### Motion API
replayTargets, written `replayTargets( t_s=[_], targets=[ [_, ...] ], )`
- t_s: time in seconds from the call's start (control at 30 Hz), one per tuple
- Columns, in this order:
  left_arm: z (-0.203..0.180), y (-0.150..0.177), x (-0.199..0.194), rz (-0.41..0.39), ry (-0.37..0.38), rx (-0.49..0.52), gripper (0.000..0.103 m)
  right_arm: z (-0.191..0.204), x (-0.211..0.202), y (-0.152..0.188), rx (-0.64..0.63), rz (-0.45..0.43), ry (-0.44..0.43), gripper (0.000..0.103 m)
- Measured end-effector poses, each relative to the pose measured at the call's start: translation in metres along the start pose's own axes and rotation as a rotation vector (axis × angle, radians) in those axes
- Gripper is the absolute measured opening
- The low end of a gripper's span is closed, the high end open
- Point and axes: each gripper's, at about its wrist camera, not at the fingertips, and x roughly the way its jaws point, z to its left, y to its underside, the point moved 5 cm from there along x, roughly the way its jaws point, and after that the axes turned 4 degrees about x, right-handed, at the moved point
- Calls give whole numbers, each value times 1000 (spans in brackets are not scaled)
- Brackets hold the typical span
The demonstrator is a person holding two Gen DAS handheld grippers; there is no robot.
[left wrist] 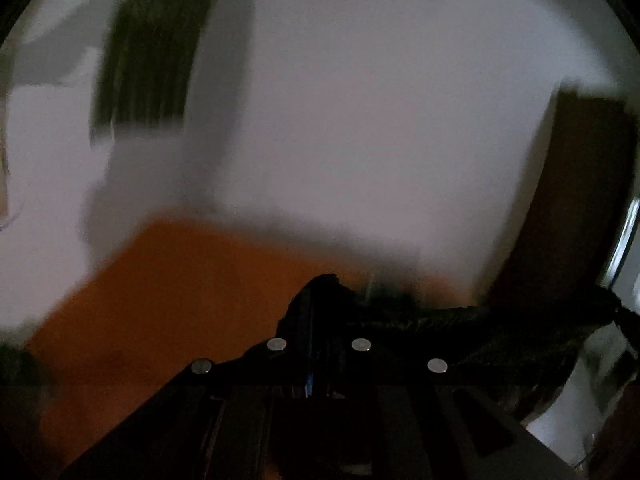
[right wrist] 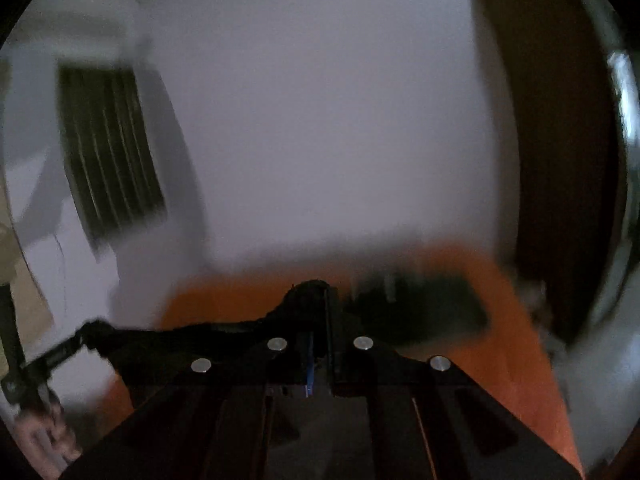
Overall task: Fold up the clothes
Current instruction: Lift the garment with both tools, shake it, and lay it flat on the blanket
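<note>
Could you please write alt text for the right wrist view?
The right gripper is shut on a black garment that stretches left to the left gripper, above an orange surface. Behind are a white wall and a dark door, all blurred.

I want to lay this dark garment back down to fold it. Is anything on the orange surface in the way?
Yes. A dark bundle, too blurred to identify, lies on the orange surface just beyond the garment, right of the right gripper. The rest visible looks bare.
</note>
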Motion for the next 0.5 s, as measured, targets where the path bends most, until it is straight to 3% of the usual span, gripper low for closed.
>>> replayTargets(
  t_s=[0.1, 0.13, 0.17, 0.2, 0.3, 0.4, 0.5],
  targets=[
    [-28, -38, -91, -358, -37, 125, 5, 14, -64, -18, -33, -209, -55, 3],
    [-35, -37, -111, -404, -58, 162, 5, 18, -87, -22, -46, -274, -71, 3],
    [-37, -33, -123, -400, -34, 148, 5, 22, -110, -25, -60, -340, -87, 3],
    [-37, -27, -131, -389, -14, 132, 5, 22, -125, -22, -65, -364, -99, 3],
    [-33, 10, -113, -303, -3, 84, 5, 10, -135, 17, -56, -276, -113, 4],
    [-16, 73, -75, -156, -16, 54, 5, -12, -116, 84, -59, -97, -101, 4],
    [12, 170, -49, 52, -42, 59, 5, -47, -83, 192, -37, 167, -73, 4]
  ],
)
